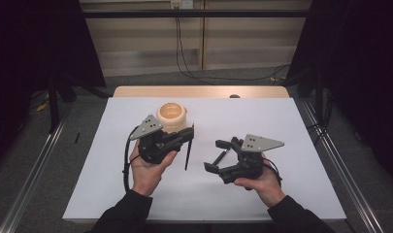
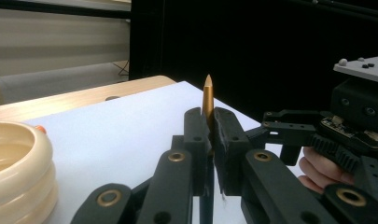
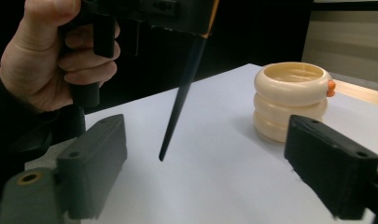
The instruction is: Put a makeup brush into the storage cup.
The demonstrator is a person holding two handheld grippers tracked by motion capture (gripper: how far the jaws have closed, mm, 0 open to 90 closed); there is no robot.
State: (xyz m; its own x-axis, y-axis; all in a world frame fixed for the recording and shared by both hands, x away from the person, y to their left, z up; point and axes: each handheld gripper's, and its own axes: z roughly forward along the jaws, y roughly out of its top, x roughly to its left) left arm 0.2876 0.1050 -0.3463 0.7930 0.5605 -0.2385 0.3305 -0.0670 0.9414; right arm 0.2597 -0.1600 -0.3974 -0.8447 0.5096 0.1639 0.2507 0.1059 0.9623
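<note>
My left gripper is shut on a thin black stick that hangs down from its jaws towards the white sheet. In the left gripper view the stick's gold pointed end rises above the closed pads. My right gripper stands open to the right of it with nothing between its jaws. From the right gripper view the stick hangs ahead of the open gripper, not between its pads. A cream ribbed cup stands upright just behind the left gripper.
The white sheet covers a wooden table. A small orange piece sits at the cup's rim. Dark curtains flank the table, and cables lie on the floor behind it.
</note>
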